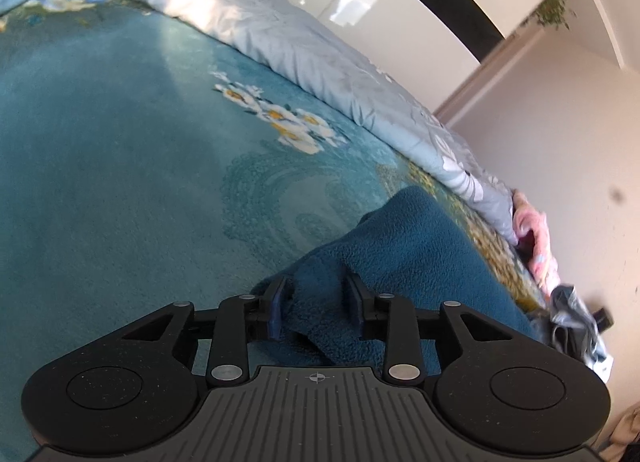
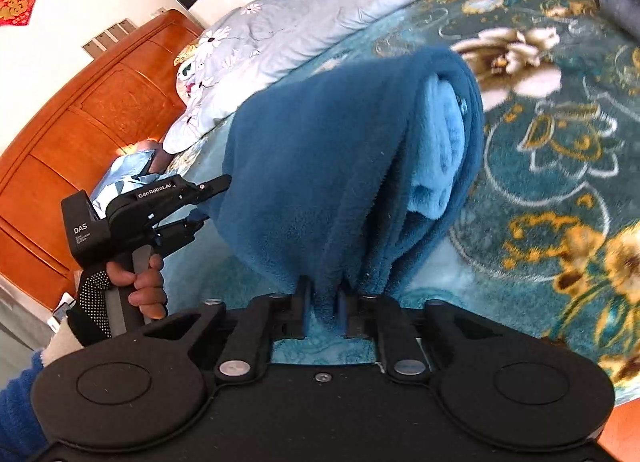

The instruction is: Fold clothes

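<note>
Folded dark-teal fleece garment [image 2: 320,166], pale-blue lining showing, lies between both hand-held grippers' [image 2: 323,304] narrowly parted jaws.

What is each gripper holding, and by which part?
Blue fleece garment: its edge lies between left fingers and right fingers; whether either pair presses it cannot be told.

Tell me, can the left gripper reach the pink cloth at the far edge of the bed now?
Probably not directly. The left gripper has the blue fleece between its fingers, and the pink cloth lies well beyond it, beside the grey quilt. Nothing else blocks the way.
</note>
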Available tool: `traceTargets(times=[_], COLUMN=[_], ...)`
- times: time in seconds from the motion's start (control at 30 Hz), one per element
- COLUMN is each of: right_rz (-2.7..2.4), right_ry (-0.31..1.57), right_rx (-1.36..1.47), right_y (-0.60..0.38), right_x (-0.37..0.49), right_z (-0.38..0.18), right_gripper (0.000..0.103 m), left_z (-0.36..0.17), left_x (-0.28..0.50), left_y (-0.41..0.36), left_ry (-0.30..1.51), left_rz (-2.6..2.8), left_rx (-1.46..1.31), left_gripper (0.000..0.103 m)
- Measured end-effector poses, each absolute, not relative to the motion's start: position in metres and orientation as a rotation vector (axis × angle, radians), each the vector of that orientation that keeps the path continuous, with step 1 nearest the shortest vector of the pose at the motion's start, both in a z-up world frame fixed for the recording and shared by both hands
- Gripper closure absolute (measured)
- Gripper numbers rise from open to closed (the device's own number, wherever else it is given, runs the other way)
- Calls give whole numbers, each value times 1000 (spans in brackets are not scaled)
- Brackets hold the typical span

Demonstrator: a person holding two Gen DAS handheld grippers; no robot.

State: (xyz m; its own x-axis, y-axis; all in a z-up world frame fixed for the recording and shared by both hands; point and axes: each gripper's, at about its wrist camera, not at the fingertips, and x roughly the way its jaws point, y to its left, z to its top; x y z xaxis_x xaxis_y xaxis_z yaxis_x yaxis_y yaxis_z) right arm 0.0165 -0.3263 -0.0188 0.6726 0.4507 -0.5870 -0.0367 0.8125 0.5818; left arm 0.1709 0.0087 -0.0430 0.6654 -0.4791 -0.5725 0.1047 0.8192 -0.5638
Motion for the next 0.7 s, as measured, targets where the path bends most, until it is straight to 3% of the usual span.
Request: traceTargets(times=[0.13, 0.2, 0.27, 0.43, 0.7], right_rz=[228, 183, 149, 100, 67], right_ry=[695, 642, 619, 635, 635], right_rx=[607, 671, 728, 818, 938], right_y=[-345, -355, -362, -365, -365], right_x=[13, 14, 19, 44, 54], right_z=[-10, -12, -18, -41, -70], right_gripper=[43, 18, 9, 6, 6], left_z=[-42, -42, -40, -26, 5], left_x=[170, 170, 169, 165, 190], left_y=[11, 11, 10, 13, 19], left_ry=[785, 784, 780, 756, 716], left_rz=[-348, -346, -339, -335, -411], left_rx=[-510, -509, -495, -415, -394], left_gripper=[71, 69, 66, 36, 22])
